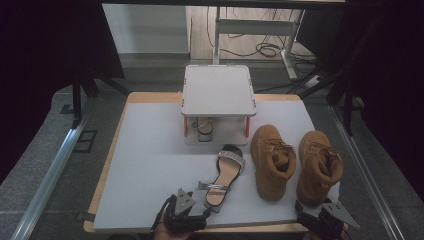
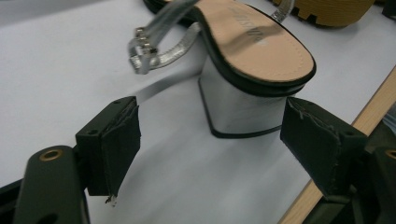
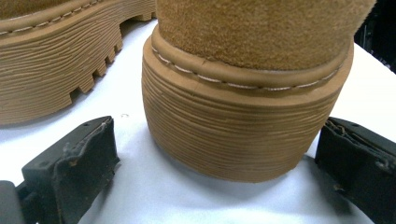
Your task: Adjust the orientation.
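Left tongs [image 2: 212, 135] stand spread, jaws flanking the block heel of the sandal [image 2: 243, 56] without touching, apparently set for a heel grasp. Right tongs [image 3: 215, 158] likewise gape either side of the right boot [image 3: 247, 102] heel. Both shoes rest on the tabletop [image 1: 150, 150]. Behind, the small rack [image 1: 218, 90] shelters one matching sandal [image 1: 204, 127] below; its top is bare.
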A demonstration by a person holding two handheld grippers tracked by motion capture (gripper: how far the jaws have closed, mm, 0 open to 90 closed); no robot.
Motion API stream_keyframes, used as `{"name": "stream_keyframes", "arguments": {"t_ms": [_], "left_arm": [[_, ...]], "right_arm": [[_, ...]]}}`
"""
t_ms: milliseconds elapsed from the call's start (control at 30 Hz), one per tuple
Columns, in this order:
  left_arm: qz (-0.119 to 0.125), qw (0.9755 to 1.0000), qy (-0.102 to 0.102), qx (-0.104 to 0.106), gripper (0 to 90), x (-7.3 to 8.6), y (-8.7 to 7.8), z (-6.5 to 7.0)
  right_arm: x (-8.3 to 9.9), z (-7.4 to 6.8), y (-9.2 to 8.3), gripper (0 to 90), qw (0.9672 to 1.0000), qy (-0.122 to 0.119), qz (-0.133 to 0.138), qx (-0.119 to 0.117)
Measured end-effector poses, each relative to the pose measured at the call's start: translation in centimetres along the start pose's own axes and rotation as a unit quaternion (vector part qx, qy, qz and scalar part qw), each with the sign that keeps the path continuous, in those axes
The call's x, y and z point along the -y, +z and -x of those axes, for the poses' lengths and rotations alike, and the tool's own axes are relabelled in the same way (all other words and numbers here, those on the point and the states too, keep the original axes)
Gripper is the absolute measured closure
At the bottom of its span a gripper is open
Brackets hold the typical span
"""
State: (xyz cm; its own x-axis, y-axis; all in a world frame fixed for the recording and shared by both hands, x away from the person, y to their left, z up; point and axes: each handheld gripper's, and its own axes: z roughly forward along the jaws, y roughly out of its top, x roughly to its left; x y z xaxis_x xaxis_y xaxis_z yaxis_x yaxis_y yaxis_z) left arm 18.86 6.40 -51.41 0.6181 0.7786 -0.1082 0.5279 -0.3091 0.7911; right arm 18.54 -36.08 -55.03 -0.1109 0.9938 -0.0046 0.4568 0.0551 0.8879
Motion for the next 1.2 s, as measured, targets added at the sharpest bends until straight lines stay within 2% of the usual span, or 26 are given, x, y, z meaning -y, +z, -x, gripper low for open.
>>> {"name": "stream_keyframes", "arguments": {"t_ms": [233,333,433,667,767,867,1033,1200], "left_arm": [[-0.004,0.9999,0.004,0.015,17.5,-0.3,0.6,0.8],[-0.001,0.9996,-0.003,0.029,18.1,-0.3,0.7,1.1],[-0.005,0.9995,0.0,0.03,18.1,-0.4,1.1,1.7],[-0.014,0.9998,0.007,0.011,18.3,-1.2,2.4,2.5],[-0.018,0.9998,0.007,0.009,18.6,-1.4,2.8,2.6],[-0.023,0.9997,0.012,-0.004,20.1,-1.5,3.1,2.6],[-0.028,0.9995,0.013,-0.003,20.1,-1.6,3.0,2.3],[-0.028,0.9992,0.005,-0.028,21.1,-1.5,2.3,1.0]], "right_arm": [[0.0,0.0,0.0,0.0,1.0,0.0,0.0,0.0],[0.0,0.0,0.0,0.0,1.0,0.0,0.0,0.0],[0.0,0.0,0.0,0.0,1.0,0.0,0.0,0.0],[0.0,0.0,0.0,0.0,1.0,-0.001,0.0,0.0],[0.0,0.0,0.0,0.0,1.0,0.0,0.0,0.0],[0.0,0.0,0.0,0.0,1.0,0.0,0.0,0.0],[0.0,0.0,0.0,0.0,1.0,0.0,0.0,0.0],[0.0,0.0,0.0,0.0,1.0,0.0,0.0,0.0]]}}
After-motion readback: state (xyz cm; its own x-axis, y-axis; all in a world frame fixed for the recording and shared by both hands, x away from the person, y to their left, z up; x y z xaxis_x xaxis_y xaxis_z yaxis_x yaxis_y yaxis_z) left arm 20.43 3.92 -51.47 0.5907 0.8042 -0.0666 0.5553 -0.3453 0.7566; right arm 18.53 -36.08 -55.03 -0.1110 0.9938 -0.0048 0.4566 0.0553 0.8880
